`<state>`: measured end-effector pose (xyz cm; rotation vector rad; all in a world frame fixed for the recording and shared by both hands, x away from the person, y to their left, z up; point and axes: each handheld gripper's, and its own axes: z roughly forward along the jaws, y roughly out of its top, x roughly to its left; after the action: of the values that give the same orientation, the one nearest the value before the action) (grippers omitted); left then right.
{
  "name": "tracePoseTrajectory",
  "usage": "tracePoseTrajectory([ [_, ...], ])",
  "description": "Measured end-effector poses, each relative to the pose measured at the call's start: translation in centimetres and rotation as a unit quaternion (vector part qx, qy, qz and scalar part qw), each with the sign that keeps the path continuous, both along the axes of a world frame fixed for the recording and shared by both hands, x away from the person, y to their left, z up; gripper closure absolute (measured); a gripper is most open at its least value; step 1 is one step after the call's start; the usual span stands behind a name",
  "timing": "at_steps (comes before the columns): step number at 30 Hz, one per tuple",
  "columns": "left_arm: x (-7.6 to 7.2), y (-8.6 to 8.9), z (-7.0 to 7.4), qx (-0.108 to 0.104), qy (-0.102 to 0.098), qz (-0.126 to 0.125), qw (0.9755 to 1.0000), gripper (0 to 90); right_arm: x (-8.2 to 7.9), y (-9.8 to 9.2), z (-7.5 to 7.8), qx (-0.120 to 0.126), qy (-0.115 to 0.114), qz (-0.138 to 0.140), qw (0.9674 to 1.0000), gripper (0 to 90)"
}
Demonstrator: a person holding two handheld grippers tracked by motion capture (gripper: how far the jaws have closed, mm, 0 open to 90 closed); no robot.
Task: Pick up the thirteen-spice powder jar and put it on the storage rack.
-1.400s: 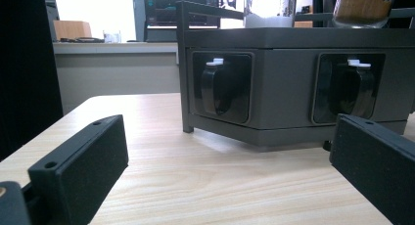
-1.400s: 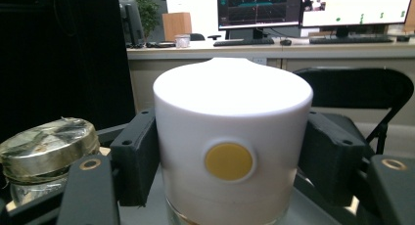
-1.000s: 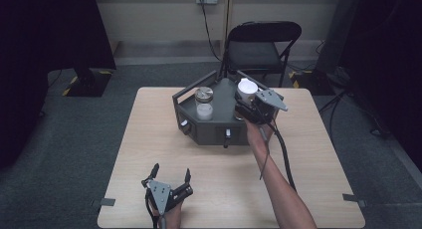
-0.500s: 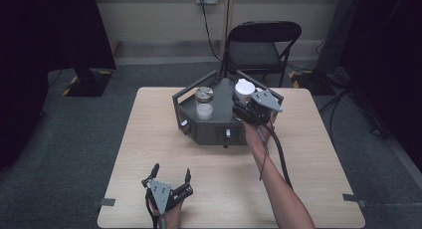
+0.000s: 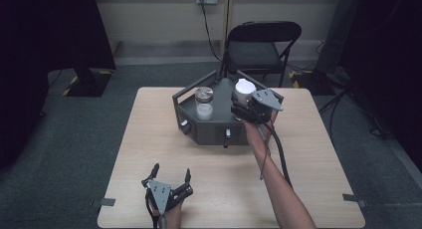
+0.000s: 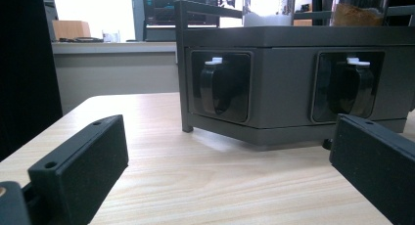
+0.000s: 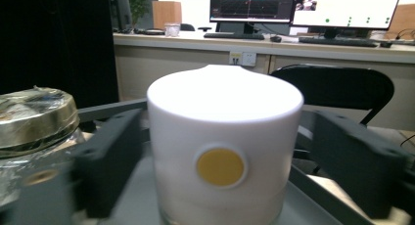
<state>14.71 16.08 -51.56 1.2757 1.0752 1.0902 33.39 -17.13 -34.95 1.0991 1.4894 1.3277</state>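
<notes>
My right tongs [image 7: 222,186] had just been opening, and the white jar [image 7: 224,146] stood between the two spread jaws on the dark grey tray [image 5: 219,132], no pad pressing it, so it rested there by its own weight. The glass jar with metal lid [image 5: 204,102] stood just beside them. My left tongs [image 5: 171,178] lay spread and empty on the tabletop [image 5: 308,159], well apart from the tray, because this work needed one hand only.

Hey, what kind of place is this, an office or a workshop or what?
Probably an office or lab room set up for recording: monitors on a long desk, grey carpet, a folding chair and a small wooden table with a test rig.
</notes>
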Motion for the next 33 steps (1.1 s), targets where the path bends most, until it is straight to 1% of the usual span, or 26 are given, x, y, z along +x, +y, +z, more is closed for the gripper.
tracePoseTrajectory([
  [1,0.00,0.01,0.00,0.000,0.000,0.000,1.0000,0.2,-0.01,0.05,-0.15,0.001,-0.004,-0.003,1.0000,0.0],
  [2,0.00,0.00,0.01,0.000,0.000,0.000,1.0000,0.2,-0.05,0.10,-0.19,0.004,-0.005,-0.007,1.0000,0.0],
  [4,0.00,-0.02,0.02,0.001,0.000,0.000,1.0000,0.2,-0.05,-0.16,-0.27,0.010,-0.007,-0.004,0.9999,0.0],
  [8,-0.01,-0.04,0.02,0.000,0.001,0.001,1.0000,0.2,0.06,-0.35,-0.19,0.014,-0.001,-0.002,0.9999,0.0],
  [14,-0.01,-0.03,0.00,0.000,0.000,0.001,1.0000,0.2,0.17,-0.22,-0.25,0.009,0.002,0.002,1.0000,0.0],
  [20,-0.02,-0.01,-0.03,-0.001,0.000,0.001,1.0000,0.2,0.44,-0.32,-0.29,0.011,0.007,-0.001,0.9999,0.0],
  [22,-0.02,-0.01,-0.04,-0.001,-0.001,0.001,1.0000,0.2,0.51,-0.35,-0.29,0.008,0.005,0.000,1.0000,0.0],
  [29,-0.03,-0.01,-0.03,-0.001,-0.001,0.000,1.0000,0.2,0.48,-0.49,-0.15,0.014,0.006,0.000,0.9999,0.0],
  [33,-0.03,-0.01,-0.03,-0.001,-0.001,0.001,1.0000,0.2,0.17,-0.42,-0.27,0.013,0.000,0.001,0.9999,0.0],
])
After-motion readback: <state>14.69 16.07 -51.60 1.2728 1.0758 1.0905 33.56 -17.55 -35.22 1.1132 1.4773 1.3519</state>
